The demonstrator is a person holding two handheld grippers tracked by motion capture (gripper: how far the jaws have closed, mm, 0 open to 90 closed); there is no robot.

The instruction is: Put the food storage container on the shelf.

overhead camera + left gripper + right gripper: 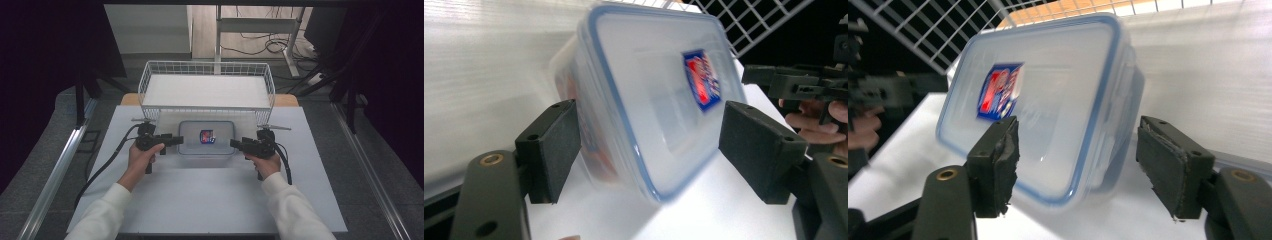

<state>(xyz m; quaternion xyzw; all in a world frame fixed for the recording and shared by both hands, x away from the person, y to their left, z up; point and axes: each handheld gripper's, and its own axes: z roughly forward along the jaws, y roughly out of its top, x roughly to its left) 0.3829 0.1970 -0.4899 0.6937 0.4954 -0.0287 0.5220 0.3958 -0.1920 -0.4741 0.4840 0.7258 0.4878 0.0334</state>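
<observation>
1. Clear plastic box [207, 137] w/ blue-rimmed lid sits flat on the white worktop [200, 195], centre, just in front of the wire basket [207, 85]. Lid is on; red/blue sticker [207, 136] on top of it.
2. Left tongs [176, 140] at the box's left end, held level, pointing inward. In the left gripper view the two black pads [551, 150] stand apart, one each side of the box's [649, 100] end; gap visible on both sides, no pad pressing. So: open, gripping nothing.
3. Right tongs [234, 144] at the box's right end, mirror pose. In the right gripper view the pads [1168, 162] are likewise spread, box [1058, 95] end between them, not clamped. Open too.
4. Box edges look blurred in both gripper views.
5. Left hand [142, 157] & right hand [265, 163] grip the handles; white sleeves come in from the bottom edge. Cables trail off each handle, left one looping off toward the worktop's left side.
6. Basket: white wire, on the far part of the worktop, white sheet inside it. Its front legs stand just behind the box.
</observation>
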